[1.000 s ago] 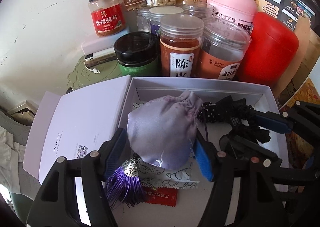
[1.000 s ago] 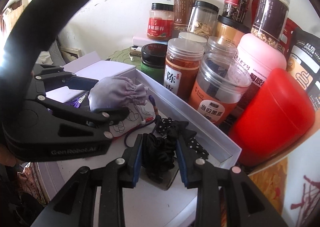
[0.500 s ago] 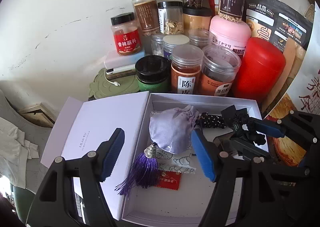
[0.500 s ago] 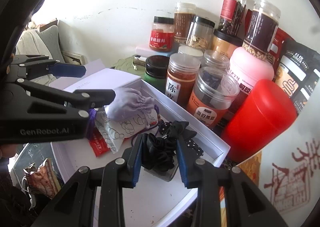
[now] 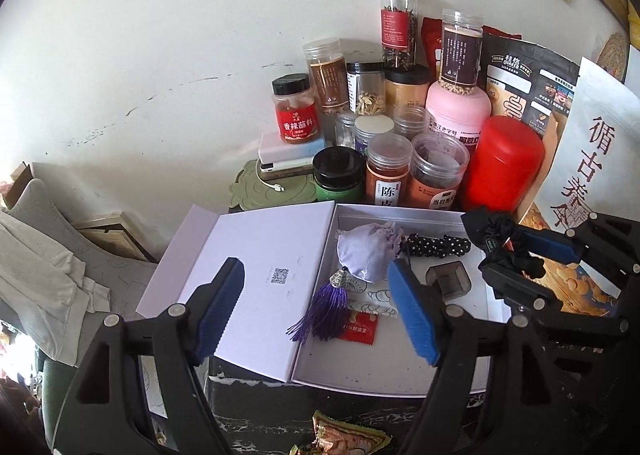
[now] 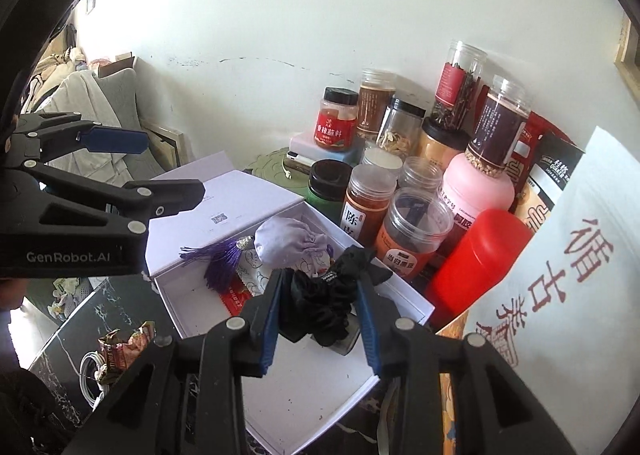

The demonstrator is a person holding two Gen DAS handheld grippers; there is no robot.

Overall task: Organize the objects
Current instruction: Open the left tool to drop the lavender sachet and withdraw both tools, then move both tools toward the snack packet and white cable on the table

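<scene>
An open white box [image 5: 400, 371] lies on the dark table, its lid [image 5: 256, 279] folded out to the left. In it lie a lavender drawstring pouch [image 5: 370, 251] with a purple tassel [image 5: 324, 311], a black polka-dot band [image 5: 438, 246], a small grey case [image 5: 447, 279] and a red sachet [image 5: 358, 330]. My left gripper [image 5: 316, 315] is open and empty, raised above the box front. My right gripper [image 6: 320, 315] is shut on a black scrunchie [image 6: 324, 307] and holds it above the box's right side; it also shows in the left wrist view [image 5: 508, 251].
Many jars stand behind the box: a red canister [image 5: 502, 163], a pink jar [image 5: 458, 115], clear spice jars [image 5: 388, 171] and a green jar [image 5: 338, 175]. A white bag with red characters [image 5: 592, 159] stands right. A snack wrapper [image 6: 120, 347] lies on the table front.
My left gripper let go of the lavender pouch, opened and pulled back and up. My right gripper lifted the black scrunchie up off the box floor.
</scene>
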